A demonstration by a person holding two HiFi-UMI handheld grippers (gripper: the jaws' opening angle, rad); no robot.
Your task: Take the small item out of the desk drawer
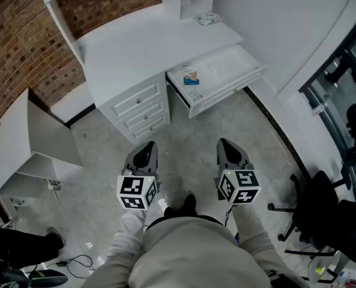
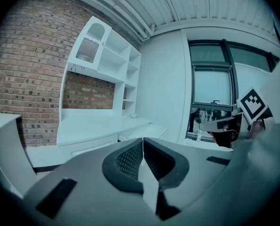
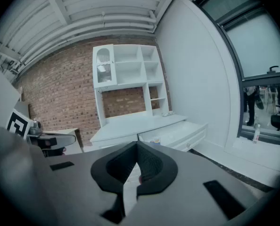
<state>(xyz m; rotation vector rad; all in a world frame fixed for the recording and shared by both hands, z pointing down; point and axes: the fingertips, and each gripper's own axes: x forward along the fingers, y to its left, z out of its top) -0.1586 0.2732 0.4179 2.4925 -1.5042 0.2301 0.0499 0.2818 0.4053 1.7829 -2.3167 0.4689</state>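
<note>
The white desk (image 1: pixel 148 41) stands ahead of me with its wide drawer (image 1: pixel 226 83) pulled open. A small printed packet (image 1: pixel 190 75) lies at the drawer's left end; it also shows in the right gripper view as the packet (image 3: pixel 155 141) just past my jaws. Both grippers hang over the floor, well short of the desk. My left gripper (image 1: pixel 145 150) is shut and holds nothing, its tips meeting in its own view (image 2: pixel 142 141). My right gripper (image 1: pixel 226 145) is likewise shut and empty (image 3: pixel 136 146).
A stack of three small drawers (image 1: pixel 141 110) sits left of the open drawer. A small box (image 1: pixel 208 19) rests on the desktop by the shelf unit. Another white table (image 1: pixel 22 137) stands at left, a black office chair (image 1: pixel 322 212) at right beside the glass wall.
</note>
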